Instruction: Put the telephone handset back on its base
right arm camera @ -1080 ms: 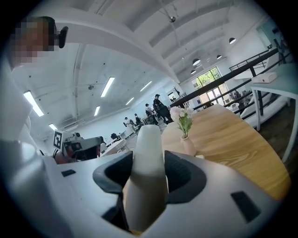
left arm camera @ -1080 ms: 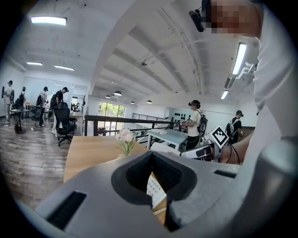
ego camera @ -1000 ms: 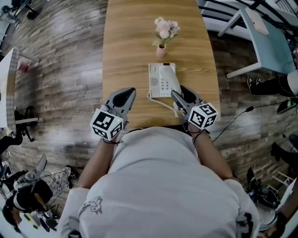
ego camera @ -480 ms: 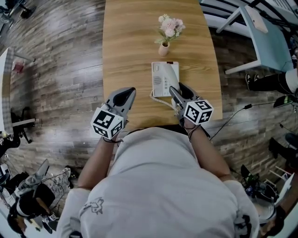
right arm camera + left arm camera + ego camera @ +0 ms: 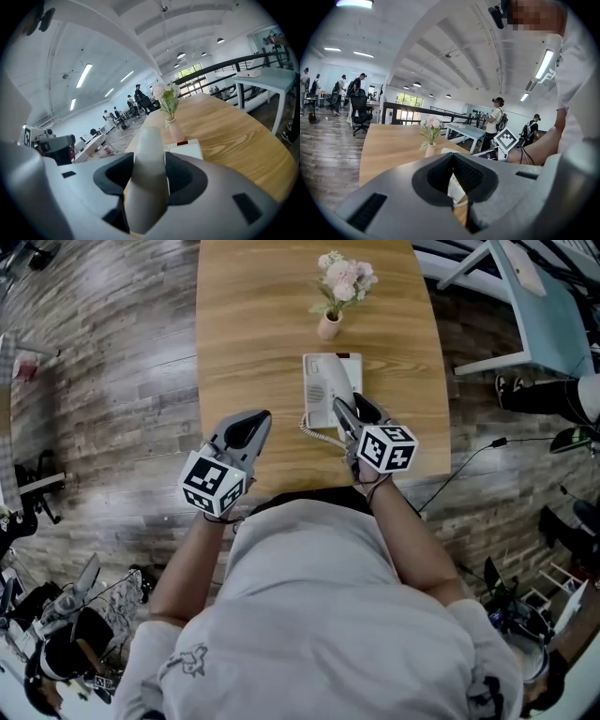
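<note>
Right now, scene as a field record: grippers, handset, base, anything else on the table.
right hand-held gripper: shut on the handset, over the right side of the base
left hand-held gripper: shut, empty, held above the table edge left of the phone
telephone base: flat on the wooden table, cradle side under the handset
handset seated: cannot tell; gripped at an angle
coiled cord: runs from the base's near edge
flower vase: upright, just beyond the base
</note>
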A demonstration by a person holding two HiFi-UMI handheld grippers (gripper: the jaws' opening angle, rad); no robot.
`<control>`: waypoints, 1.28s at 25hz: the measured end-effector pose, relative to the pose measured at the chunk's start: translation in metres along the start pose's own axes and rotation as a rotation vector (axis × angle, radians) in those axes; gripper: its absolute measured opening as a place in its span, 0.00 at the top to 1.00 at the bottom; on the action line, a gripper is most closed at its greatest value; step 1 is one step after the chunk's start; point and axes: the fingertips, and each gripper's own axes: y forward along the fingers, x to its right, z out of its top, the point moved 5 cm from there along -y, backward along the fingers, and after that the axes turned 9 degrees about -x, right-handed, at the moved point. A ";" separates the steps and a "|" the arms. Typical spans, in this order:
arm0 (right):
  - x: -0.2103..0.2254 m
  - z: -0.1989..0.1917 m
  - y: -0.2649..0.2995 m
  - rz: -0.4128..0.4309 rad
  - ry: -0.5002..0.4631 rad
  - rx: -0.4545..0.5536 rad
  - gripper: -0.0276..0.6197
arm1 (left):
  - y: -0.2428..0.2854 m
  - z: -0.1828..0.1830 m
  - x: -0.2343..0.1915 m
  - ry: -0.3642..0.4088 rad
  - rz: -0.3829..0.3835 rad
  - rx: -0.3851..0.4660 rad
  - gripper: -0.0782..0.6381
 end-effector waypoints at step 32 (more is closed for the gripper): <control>0.014 -0.039 0.089 -0.218 -0.007 -0.100 0.61 | 0.017 -0.048 -0.035 -0.075 -0.014 -0.065 0.88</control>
